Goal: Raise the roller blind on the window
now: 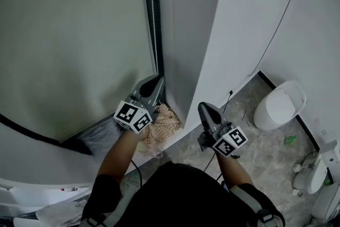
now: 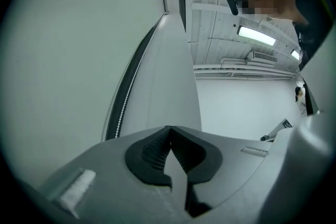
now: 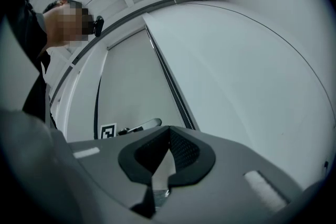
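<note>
The roller blind (image 1: 69,34) is a wide pale sheet filling the left of the head view, with a dark bar (image 1: 32,133) along its lower edge. Its bead chain (image 1: 153,13) hangs down the dark strip at the blind's right side. My left gripper (image 1: 158,80) is shut and empty, its tip just below and beside the chain's lower end. The left gripper view shows the blind (image 2: 68,50), the chain (image 2: 127,94) and the closed left gripper (image 2: 169,131). My right gripper (image 1: 204,107) hangs lower and to the right, by the white wall, also shut and empty (image 3: 169,132).
A white wall pier (image 1: 223,34) juts out right of the chain. A crumpled checked cloth (image 1: 162,124) lies on the sill below the left gripper. On the marble floor stand a white toilet (image 1: 280,104), a cable (image 1: 228,97) and a small green item (image 1: 290,139).
</note>
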A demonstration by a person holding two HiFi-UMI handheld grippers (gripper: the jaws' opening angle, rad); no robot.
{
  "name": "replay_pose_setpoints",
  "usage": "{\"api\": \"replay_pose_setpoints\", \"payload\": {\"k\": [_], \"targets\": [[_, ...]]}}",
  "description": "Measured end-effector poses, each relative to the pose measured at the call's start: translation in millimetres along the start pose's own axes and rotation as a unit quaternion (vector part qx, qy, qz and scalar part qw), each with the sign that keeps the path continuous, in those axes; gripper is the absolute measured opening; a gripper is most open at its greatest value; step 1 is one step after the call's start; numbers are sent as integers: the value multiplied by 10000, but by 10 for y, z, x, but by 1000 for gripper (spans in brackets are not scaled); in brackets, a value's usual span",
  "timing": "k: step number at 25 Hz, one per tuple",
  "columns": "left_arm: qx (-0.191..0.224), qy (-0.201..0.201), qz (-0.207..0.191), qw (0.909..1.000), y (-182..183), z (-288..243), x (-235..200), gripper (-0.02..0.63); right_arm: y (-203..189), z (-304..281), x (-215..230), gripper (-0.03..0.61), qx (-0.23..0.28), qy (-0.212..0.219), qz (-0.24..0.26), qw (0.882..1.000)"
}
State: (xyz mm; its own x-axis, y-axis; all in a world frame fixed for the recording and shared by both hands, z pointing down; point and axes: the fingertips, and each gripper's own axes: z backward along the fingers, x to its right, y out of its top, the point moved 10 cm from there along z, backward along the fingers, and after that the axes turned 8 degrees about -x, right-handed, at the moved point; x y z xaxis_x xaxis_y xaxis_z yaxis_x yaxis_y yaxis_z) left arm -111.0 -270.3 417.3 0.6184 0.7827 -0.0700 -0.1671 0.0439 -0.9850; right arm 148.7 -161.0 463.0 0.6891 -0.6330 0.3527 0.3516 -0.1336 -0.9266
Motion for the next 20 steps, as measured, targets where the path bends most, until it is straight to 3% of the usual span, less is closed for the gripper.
{"api": "replay_pose_setpoints", "payload": {"k": [9, 11, 13, 20], "targets": [[-52, -2, 31, 10000, 287, -599, -282, 32, 51, 240, -2, 0, 140, -381, 104, 9991], [-25, -23, 33, 10000, 375, -711, -349, 93, 48, 296, -15, 0, 159, -440, 137, 9988], [82, -21, 78, 9999, 485, -809, -419, 143, 47, 346, -9, 0, 185, -514, 147, 9984], [518, -29, 402, 9978, 762, -1024, -547, 149, 81, 426, 48, 0, 216, -641, 96, 9977]]}}
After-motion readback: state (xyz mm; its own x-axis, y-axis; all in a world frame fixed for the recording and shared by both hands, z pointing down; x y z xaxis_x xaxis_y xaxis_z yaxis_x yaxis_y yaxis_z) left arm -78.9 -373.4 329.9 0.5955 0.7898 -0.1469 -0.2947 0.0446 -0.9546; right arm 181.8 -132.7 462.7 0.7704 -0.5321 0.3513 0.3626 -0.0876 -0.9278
